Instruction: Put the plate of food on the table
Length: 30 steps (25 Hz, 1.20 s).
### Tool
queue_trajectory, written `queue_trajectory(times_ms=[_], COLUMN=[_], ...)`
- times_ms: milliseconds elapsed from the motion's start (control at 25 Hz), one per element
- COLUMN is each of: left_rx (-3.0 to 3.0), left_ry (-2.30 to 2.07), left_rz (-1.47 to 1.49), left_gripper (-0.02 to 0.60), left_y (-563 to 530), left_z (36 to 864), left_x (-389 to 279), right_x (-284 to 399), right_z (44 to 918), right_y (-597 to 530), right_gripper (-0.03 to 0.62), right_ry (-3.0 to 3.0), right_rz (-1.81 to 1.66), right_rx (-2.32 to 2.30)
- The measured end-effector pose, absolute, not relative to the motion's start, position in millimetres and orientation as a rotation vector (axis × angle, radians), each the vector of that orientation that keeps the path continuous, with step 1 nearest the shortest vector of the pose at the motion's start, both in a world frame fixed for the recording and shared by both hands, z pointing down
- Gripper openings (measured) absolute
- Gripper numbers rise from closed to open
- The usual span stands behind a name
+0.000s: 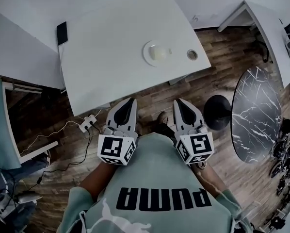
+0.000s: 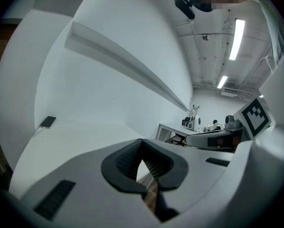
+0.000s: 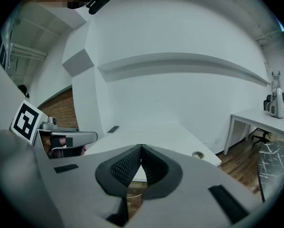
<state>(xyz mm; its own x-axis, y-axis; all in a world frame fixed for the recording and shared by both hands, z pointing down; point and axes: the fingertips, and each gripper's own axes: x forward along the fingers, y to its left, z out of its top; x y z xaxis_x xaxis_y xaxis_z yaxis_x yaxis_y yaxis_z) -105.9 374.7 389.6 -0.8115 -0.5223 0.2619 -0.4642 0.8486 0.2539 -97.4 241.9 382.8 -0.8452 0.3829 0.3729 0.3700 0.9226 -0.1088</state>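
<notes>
wood plank floor; round marble table; white walls; ceiling strip lights

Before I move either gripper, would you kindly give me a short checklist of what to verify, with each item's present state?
1. The left gripper is empty: ok, fingers together with nothing between them.
2. The right gripper is empty: ok, the same.
3. The plate of food rests on the white table: ok.
4. The plate sits in from the table's edges: ok.
5. Neighbours lie apart from the plate: ok, the round fitting is beside it and the phone is at the far corner.
6. What the food is: cannot tell, too small.
</notes>
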Motion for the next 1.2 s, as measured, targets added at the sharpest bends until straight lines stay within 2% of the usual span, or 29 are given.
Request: queue_trajectory(times_ms=[520, 1200], left_rx=[0.602, 0.560], left_ry=[-2.718, -2.699], left_rz=[-0.164, -0.096], left_gripper=[0.006, 0.006], left_y=[311.8, 233.9], left_z=[383.3, 385.0], left_x=[-138.9, -147.3], right_x=[-147.1, -152.5], right_z=[384.0, 391.7], right_y=[181.4, 104.1], right_gripper=[0.008, 0.008], right_ry=[-2.685, -2.669], right_rz=[0.135, 0.208], right_rx=[-0.713, -0.789])
